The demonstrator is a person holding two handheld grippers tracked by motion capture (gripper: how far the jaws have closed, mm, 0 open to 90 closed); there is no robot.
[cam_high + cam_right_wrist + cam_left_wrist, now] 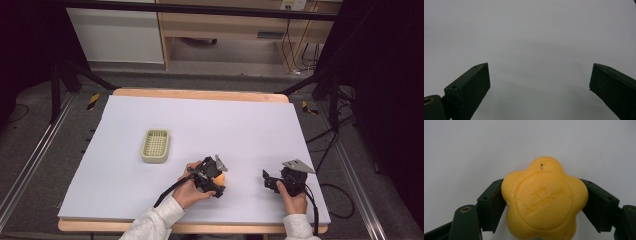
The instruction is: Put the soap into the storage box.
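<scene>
A yellow flower-shaped soap [544, 201] with embossed lettering sits between the jaws of my left gripper [544, 205], and both pads press against its sides. In the high view the left gripper [212, 179] is near the table's front centre, and a bit of the soap [219, 176] shows orange beside it. My right gripper [270, 181] rests at the front right, held by a hand. Its jaws [540, 82] stand wide apart over bare white surface, with nothing between them.
A pale green slotted soap dish [155, 146] lies left of centre on the white table cover [200, 125]. Cables trail from both grippers toward the front edge. Metal frame legs and floor cables surround the table.
</scene>
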